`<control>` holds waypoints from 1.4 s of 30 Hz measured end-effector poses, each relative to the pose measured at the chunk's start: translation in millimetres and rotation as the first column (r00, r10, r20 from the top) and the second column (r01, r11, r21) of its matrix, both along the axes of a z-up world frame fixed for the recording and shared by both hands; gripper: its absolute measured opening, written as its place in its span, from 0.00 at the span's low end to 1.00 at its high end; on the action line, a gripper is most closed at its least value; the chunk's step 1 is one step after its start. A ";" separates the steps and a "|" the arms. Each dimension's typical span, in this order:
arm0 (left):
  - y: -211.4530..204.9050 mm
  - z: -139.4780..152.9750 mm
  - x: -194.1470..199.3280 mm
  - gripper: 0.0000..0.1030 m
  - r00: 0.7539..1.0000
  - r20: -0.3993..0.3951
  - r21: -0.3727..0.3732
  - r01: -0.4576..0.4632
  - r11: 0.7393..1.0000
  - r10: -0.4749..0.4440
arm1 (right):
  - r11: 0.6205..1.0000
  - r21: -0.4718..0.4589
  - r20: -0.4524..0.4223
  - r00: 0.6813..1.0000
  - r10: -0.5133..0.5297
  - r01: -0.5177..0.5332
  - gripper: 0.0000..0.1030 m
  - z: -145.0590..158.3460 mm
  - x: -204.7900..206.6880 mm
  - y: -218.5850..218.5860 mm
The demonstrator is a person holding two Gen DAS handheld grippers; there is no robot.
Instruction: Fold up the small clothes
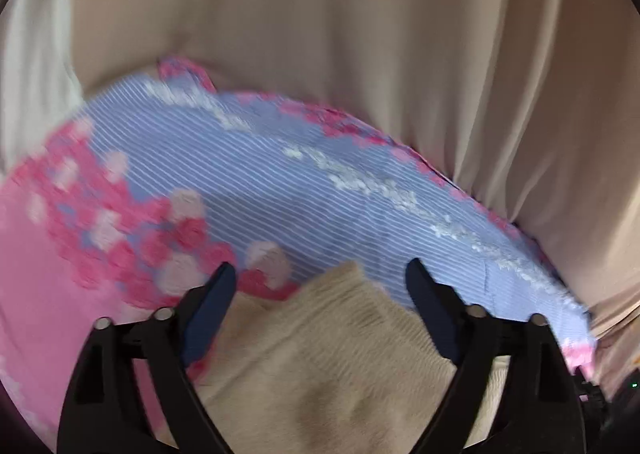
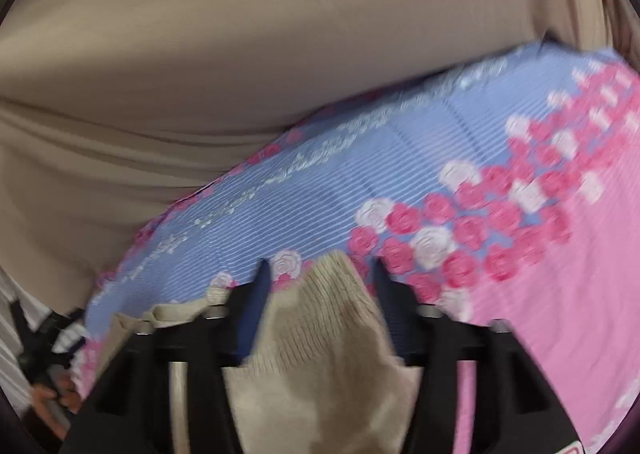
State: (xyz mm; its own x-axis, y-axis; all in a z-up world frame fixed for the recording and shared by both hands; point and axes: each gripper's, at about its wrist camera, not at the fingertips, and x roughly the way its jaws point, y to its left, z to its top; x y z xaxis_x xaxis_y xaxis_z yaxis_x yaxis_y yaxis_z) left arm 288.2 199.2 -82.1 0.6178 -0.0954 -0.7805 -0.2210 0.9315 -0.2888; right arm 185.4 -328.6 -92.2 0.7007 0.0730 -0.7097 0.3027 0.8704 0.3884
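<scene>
A small beige knitted garment (image 1: 332, 350) lies on a blue-striped and pink rose-patterned sheet (image 1: 260, 174). My left gripper (image 1: 320, 274) is open, its dark blue fingers wide apart on either side of the garment's ribbed corner. In the right wrist view the same beige garment (image 2: 320, 354) lies between the fingers of my right gripper (image 2: 320, 270), which stand apart around its ribbed corner. The garment's lower part is hidden behind both grippers' black frames.
The patterned sheet (image 2: 500, 214) covers the work surface. Beige curtain-like fabric (image 1: 360, 14) hangs behind it, also seen in the right wrist view (image 2: 200, 54). At the lower left of the right wrist view a hand (image 2: 52, 398) holds the other gripper.
</scene>
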 end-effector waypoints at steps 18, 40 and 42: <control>-69.4 -52.2 -12.7 0.70 0.978 -0.160 0.182 0.164 0.970 -0.136 | 0.988 0.048 -0.213 0.964 0.156 -0.149 0.08 -46.9 21.9 23.2; 34.4 -72.7 -137.7 0.30 0.963 -0.262 -0.256 -0.127 0.958 0.058 | 0.965 0.251 -0.254 0.957 0.142 -0.076 0.21 -65.0 -113.1 21.3; 32.5 -55.2 -139.7 0.19 0.969 -0.238 -0.289 -0.138 0.947 0.069 | 0.975 0.176 -0.188 0.967 0.169 -0.137 0.18 -25.1 -110.8 17.8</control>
